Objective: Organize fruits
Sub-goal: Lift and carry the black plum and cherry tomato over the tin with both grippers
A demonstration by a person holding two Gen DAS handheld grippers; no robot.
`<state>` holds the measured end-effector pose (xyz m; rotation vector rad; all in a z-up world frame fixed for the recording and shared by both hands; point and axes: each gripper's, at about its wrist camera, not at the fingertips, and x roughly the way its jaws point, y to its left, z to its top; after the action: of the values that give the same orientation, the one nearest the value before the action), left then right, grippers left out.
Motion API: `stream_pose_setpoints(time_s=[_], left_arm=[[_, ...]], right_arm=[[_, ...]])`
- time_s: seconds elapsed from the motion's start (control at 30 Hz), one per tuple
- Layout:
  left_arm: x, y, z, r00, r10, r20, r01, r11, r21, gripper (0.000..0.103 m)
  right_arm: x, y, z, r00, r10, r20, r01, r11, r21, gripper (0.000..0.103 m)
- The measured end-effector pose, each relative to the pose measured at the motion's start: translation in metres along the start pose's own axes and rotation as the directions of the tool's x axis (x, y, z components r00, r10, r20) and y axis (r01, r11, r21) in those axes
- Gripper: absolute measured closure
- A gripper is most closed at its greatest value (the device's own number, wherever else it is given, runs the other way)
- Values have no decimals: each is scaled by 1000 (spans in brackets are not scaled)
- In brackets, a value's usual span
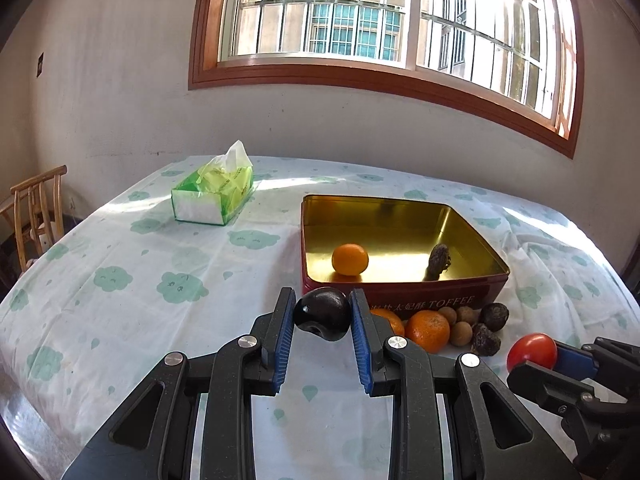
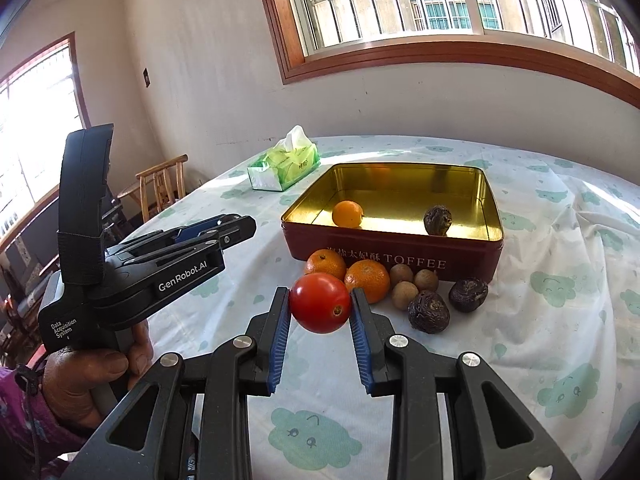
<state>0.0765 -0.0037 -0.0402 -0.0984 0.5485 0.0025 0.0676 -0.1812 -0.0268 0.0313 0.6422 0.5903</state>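
Tomato (image 2: 320, 303) clamped in right gripper (image 2: 320, 304), dark plum (image 1: 322, 313) clamped in left gripper (image 1: 322, 314), both above the tablecloth (image 1: 120, 248) short of the toffee tin (image 1: 400, 296). Clear the near wall, lower inside, release gently away from orange (image 1: 350, 259).

Left gripper (image 1: 322, 316): clamps a dark plum (image 1: 322, 314).
Tin (image 1: 472, 298): at one o'clock, holds an orange (image 1: 350, 259).
Tomato (image 1: 531, 351): at three o'clock.
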Motion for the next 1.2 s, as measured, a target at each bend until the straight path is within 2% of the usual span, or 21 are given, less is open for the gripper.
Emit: stream_pose_setpoints(time_s=[0.5, 1.2], left_arm=[[-15, -17, 24, 999, -12, 43, 10, 999, 42, 75], [30, -26, 64, 1000, -9, 20, 8, 998, 63, 74]], right_arm=[[-15, -7, 17, 998, -13, 55, 12, 1000, 21, 75], [15, -38, 53, 999, -22, 44, 19, 998, 53, 75]])
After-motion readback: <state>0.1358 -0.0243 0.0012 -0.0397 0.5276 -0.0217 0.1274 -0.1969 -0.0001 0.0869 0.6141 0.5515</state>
